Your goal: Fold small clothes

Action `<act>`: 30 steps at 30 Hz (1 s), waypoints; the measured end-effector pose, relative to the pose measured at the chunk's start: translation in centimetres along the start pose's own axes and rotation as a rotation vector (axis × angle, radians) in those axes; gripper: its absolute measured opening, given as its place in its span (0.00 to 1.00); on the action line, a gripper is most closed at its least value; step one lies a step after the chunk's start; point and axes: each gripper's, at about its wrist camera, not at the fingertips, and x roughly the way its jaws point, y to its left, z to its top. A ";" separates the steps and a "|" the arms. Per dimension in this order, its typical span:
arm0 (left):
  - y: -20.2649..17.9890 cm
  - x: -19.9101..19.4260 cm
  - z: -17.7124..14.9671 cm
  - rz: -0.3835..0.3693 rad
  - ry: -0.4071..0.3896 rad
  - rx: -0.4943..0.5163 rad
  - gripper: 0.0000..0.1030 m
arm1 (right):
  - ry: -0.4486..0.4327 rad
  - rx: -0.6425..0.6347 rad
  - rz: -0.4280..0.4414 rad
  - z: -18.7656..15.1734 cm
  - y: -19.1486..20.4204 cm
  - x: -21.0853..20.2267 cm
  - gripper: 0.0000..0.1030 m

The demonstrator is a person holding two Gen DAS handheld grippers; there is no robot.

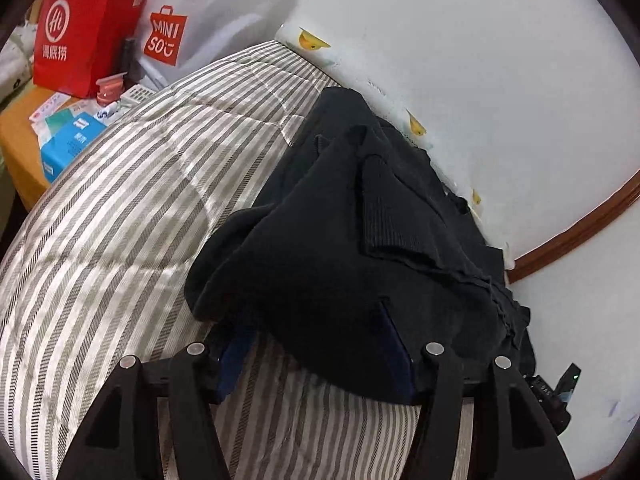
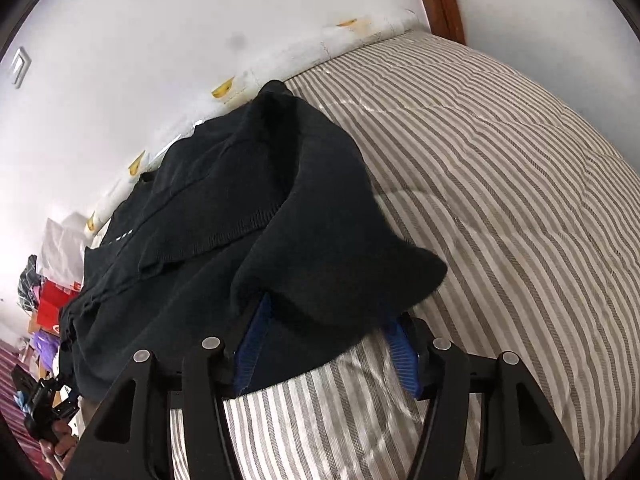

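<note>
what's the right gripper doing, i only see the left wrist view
Observer: The right gripper has its jaws apart, and a fold of the black sweater drapes over its blue pads.
Operator: room on that side to lay it out
Observer: Yes, bare striped quilt stretches to the right of the sweater.
Operator: any marks on the sweater
Observer: A short white dashed line near its wall-side edge.

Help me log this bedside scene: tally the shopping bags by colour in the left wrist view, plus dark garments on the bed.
Red shopping bag: 1
White shopping bag with a red logo: 1
Dark knit garment on the striped quilt: 1
Total: 3
</note>
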 end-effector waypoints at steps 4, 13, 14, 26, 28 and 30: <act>0.1 0.2 -0.1 0.045 0.023 -0.008 0.21 | -0.009 -0.022 0.027 0.1 0.2 0.1 0.26; -0.3 -3.2 -2.0 0.048 -0.011 0.037 0.07 | -0.054 -0.086 0.057 -1.5 0.2 -3.7 0.12; -0.3 -3.6 -2.2 0.048 -0.014 0.044 0.07 | -0.052 -0.097 0.053 -1.7 0.3 -4.1 0.12; 0.0 -9.7 -8.0 0.024 0.006 0.096 0.07 | -0.050 -0.158 0.020 -7.7 -2.5 -9.7 0.12; -0.1 -10.4 -9.2 0.030 0.005 0.120 0.07 | -0.043 -0.161 0.007 -8.6 -3.0 -9.9 0.12; -0.3 -10.7 -9.7 0.040 0.010 0.139 0.07 | -0.040 -0.155 -0.005 -9.2 -3.5 -10.1 0.13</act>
